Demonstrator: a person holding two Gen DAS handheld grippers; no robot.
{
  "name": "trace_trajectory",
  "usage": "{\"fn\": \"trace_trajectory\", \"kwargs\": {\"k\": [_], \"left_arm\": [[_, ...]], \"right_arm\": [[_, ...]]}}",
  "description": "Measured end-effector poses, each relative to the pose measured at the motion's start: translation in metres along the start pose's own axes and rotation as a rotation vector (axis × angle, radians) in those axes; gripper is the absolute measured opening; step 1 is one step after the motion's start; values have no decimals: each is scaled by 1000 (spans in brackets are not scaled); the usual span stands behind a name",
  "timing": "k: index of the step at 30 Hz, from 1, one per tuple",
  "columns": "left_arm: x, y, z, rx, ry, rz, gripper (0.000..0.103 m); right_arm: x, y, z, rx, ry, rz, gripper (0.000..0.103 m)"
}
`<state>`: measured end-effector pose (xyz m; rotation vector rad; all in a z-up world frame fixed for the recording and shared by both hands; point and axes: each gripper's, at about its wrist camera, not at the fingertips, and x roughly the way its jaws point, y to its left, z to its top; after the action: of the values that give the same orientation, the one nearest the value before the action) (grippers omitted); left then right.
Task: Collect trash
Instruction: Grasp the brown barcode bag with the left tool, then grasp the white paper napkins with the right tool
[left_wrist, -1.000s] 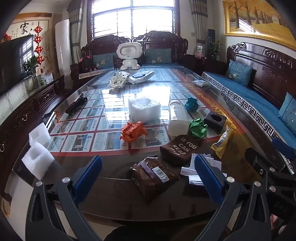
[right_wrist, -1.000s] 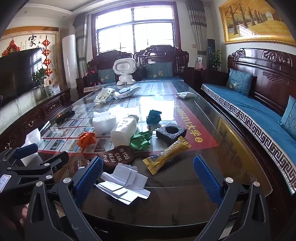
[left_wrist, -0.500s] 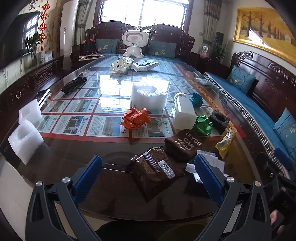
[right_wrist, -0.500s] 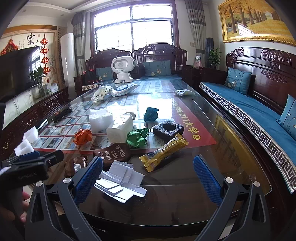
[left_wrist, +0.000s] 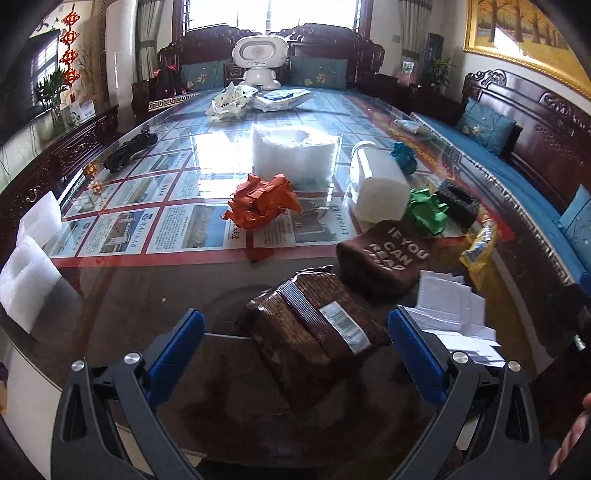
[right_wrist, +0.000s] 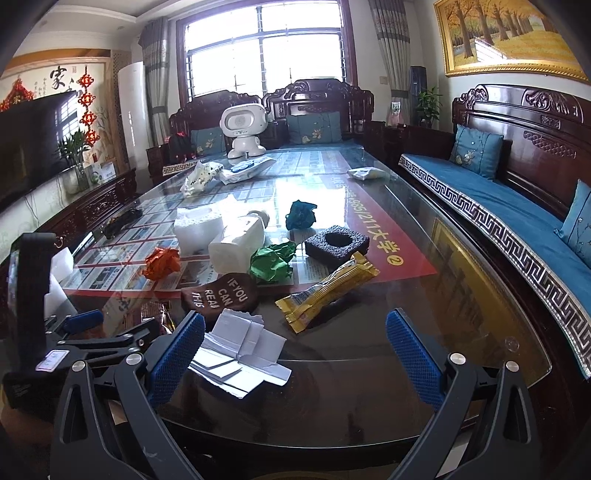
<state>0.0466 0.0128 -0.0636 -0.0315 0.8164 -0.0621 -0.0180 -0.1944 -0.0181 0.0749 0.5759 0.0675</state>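
Brown snack wrapper (left_wrist: 314, 325) flat on glass bench (left_wrist: 122, 295), lying betw. L gripper (left_wrist: 295, 354) fingers (left_wrist: 177, 347), nearer the R one; no contact seen. L gripper low over near bench edge, level, aimed fwd; fingers wide, holding nothing. R gripper (right_wrist: 293, 354) beside it, same pose, fingers wide, empty. White paper scraps (right_wrist: 240, 354) just R of wrapper, by R gripper's L finger. Yellow wrapper (right_wrist: 325, 291) further R; brown sock (right_wrist: 221, 297) behind wrapper.

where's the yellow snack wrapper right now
In the right wrist view the yellow snack wrapper lies flat on the glass table, just right of the brown sock and below the black foam block.
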Motion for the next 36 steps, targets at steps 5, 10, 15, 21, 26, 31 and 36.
{"fn": "trace_trajectory", "kwargs": {"k": [5,10,15,21,26,31,36], "left_arm": [[19,-1,3,-9,24,8,99],[26,-4,3,-11,30,11,99],[27,-6,3,13,10,3,83],[26,-4,3,26,10,-10,68],[23,3,3,6,11,-23,60],[20,11,0,-13,11,-33,58],[16,17,-3,-18,15,-49,58]], "right_arm": [[5,0,-1,2,5,11,95],[13,-2,-1,7,20,11,95],[18,-3,-4,17,33,17,95],[24,7,-10,-5,56,49,95],[28,14,-17,-24,77,82,95],[22,25,-24,-45,61,137,95],[13,42,-33,-128,10,194,95]]}}
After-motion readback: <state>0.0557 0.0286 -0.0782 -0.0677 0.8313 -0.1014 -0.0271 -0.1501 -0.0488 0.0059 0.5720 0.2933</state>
